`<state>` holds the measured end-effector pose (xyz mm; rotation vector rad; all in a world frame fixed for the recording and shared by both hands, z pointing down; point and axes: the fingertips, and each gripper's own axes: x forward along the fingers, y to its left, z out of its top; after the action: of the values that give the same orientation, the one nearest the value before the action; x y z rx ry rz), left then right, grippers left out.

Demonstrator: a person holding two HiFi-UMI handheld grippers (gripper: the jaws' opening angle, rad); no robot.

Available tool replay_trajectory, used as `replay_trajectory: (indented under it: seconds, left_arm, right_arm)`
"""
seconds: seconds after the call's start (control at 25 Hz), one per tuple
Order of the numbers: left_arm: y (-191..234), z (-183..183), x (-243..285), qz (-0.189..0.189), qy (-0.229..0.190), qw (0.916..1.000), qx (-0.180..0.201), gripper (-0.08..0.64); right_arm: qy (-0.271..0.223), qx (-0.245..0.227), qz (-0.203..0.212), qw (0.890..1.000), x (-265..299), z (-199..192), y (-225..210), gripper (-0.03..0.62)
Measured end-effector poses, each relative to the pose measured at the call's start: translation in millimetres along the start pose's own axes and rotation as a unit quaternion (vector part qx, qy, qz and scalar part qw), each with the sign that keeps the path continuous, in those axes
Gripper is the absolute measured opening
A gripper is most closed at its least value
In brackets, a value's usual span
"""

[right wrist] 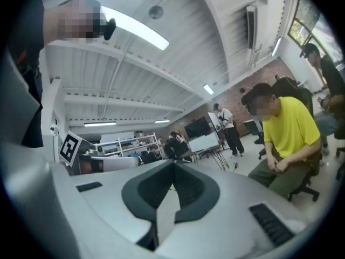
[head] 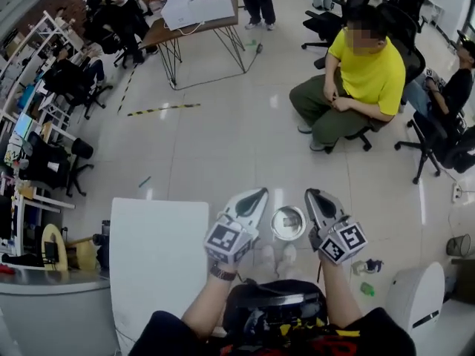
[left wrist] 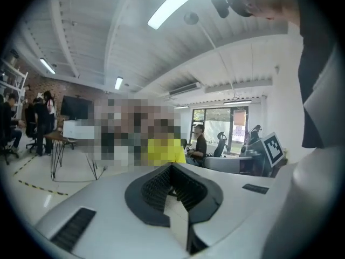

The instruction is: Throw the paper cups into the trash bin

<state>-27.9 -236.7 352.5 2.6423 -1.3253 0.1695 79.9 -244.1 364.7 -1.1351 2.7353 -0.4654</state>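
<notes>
In the head view a round shiny metal trash bin [head: 288, 223] stands on the pale floor just in front of my feet. I cannot make out what is inside it, and no paper cup shows in any view. My left gripper [head: 258, 194] is held just left of the bin and my right gripper [head: 312, 194] just right of it, both raised and pointing forward. In its own view the left gripper [left wrist: 172, 167] has its jaws together with nothing between them. The right gripper [right wrist: 173, 164] is likewise shut and empty. Both gripper views look out at the room and ceiling.
A white table [head: 159, 251] stands at my lower left. A person in a yellow shirt [head: 367, 76] sits on an office chair ahead to the right. A white rounded unit [head: 415, 295] and a wire basket [head: 460, 245] stand at the right. Desks and chairs line the left wall.
</notes>
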Motion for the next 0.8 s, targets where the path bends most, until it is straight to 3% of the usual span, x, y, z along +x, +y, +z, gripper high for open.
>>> replay_trajectory:
  seconds: [0.12, 0.2, 0.32, 0.6, 0.8]
  left_arm:
    - [-1, 66, -11, -0.004, -0.039, 0.9984, 0.042, 0.0]
    - [-2, 84, -27, 0.0, -0.071, 0.9964, 0.047, 0.0]
    - [-3, 97, -46, 0.007, -0.096, 0.9947, 0.036, 0.0]
    - [-5, 103, -50, 0.0, -0.106, 0.9941, 0.025, 0.0]
    - [-16, 101, -44, -0.012, -0.086, 0.9961, 0.015, 0.0]
  right_arm:
    - [-0.032, -0.046, 0.026, 0.998, 8, 56, 21, 0.002]
    - [-0.032, -0.058, 0.038, 0.997, 4, 72, 37, 0.002]
    - [-0.033, -0.063, 0.052, 0.996, 3, 90, 51, 0.002]
    - [-0.018, -0.107, 0.055, 0.993, 9, 107, 73, 0.0]
    - [-0.007, -0.106, 0.058, 0.993, 2, 98, 80, 0.0]
